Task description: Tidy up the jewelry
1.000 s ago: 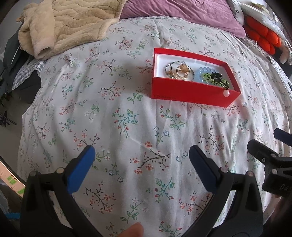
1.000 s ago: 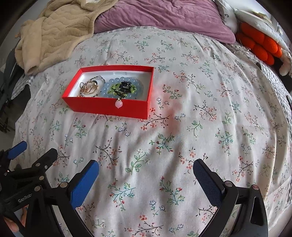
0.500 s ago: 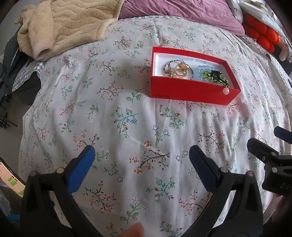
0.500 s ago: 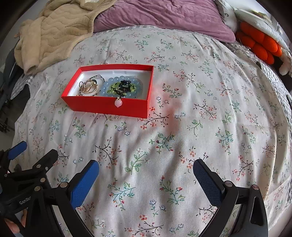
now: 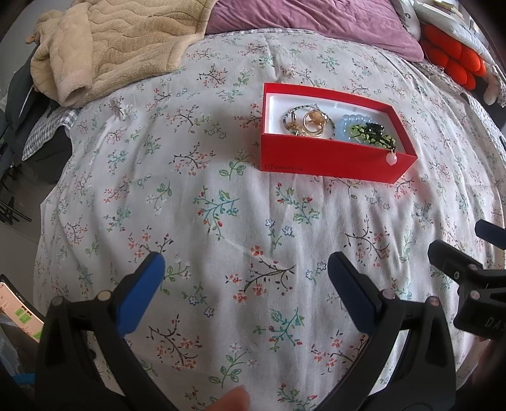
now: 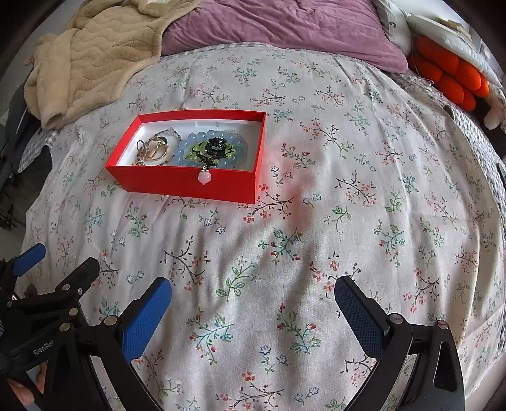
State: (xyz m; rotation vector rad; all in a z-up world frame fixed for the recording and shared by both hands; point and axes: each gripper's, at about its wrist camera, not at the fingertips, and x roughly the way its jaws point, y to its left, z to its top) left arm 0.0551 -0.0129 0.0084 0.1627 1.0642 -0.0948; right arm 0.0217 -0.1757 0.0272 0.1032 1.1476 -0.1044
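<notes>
A red box (image 5: 325,159) (image 6: 186,186) with a white inside sits on the floral bedspread. It holds gold rings (image 5: 313,123) (image 6: 155,150), a blue bead bracelet (image 6: 189,148) and a green and black piece (image 5: 370,132) (image 6: 215,147). A pink bead (image 5: 391,158) (image 6: 204,177) hangs over the box's front wall. My left gripper (image 5: 245,275) is open and empty, well short of the box. My right gripper (image 6: 253,298) is open and empty, nearer than the box and to its right.
A beige blanket (image 5: 120,41) (image 6: 88,53) lies at the back left, a purple pillow (image 5: 316,19) (image 6: 278,25) at the back, an orange cushion (image 5: 452,60) (image 6: 449,76) at the back right. The bed edge falls away on the left (image 5: 41,196).
Both grippers stay open and empty; the views shifted slightly, and the box sits a little lower in the frame.
</notes>
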